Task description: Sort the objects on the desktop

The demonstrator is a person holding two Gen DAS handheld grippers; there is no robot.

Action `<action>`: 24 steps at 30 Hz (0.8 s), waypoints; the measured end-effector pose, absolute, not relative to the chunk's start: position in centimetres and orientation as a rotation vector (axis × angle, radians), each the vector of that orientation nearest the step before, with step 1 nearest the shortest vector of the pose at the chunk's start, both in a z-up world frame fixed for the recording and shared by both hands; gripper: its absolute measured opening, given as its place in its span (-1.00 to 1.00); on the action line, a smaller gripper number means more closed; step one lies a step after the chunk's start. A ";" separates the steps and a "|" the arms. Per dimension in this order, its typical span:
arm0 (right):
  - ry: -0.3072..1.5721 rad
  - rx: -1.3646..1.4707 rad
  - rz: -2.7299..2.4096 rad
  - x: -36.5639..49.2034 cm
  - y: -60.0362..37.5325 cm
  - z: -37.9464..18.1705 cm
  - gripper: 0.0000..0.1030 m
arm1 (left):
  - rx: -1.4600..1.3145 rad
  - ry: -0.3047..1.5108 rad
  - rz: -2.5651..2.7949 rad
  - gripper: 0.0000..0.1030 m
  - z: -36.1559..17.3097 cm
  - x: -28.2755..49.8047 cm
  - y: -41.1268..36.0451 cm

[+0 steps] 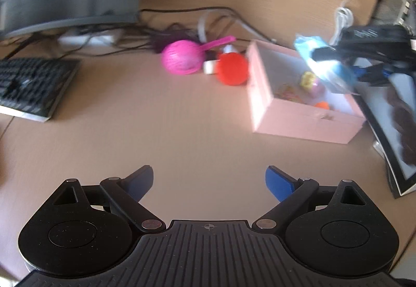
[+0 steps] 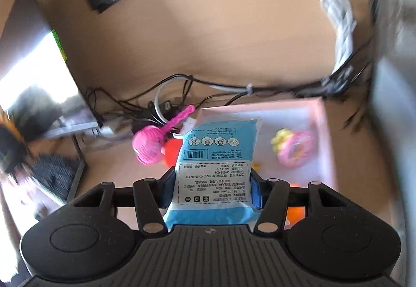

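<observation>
Over the pink box our right gripper clamps a blue wipes packet; our left gripper hangs spread and empty. Released early, the packet could catch the rim and slide out.

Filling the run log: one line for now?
left tool open, empty | right tool grips blue packet | above pink box

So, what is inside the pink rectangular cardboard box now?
Inside the pink rectangular cardboard box lie a pink ring toy with a yellow part and small orange pieces. The blue plastic packet held above covers part of the floor.
</observation>
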State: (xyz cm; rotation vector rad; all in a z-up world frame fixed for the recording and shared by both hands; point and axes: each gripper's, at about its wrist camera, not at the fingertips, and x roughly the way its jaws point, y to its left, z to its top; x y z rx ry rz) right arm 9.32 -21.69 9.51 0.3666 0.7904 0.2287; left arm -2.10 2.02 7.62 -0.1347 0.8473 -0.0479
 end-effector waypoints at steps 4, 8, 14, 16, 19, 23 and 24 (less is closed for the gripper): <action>0.878 0.558 0.248 13.6 -20.2 5.2 0.05 | -0.166 0.849 0.032 0.88 7.9 -4.2 4.0; 0.909 0.527 0.205 15.0 -19.9 3.1 0.05 | -0.191 0.842 0.099 0.89 8.3 -6.1 5.9; 0.901 0.334 0.145 15.0 -20.0 3.0 0.10 | -0.208 0.864 0.115 0.89 7.4 -6.0 6.2; 0.922 0.356 0.235 14.8 -19.8 2.9 0.17 | -0.196 0.867 0.087 0.89 7.3 -5.5 5.2; 0.885 0.386 0.270 13.9 -20.2 4.3 0.36 | -0.159 0.859 0.054 0.91 7.2 -5.2 3.9; 0.782 0.286 0.198 12.1 -21.2 6.9 0.40 | -0.155 0.856 0.017 0.94 6.9 -4.6 3.3; 0.766 0.259 0.173 11.6 -21.4 7.4 0.40 | -0.159 0.855 0.002 0.94 6.8 -4.2 3.1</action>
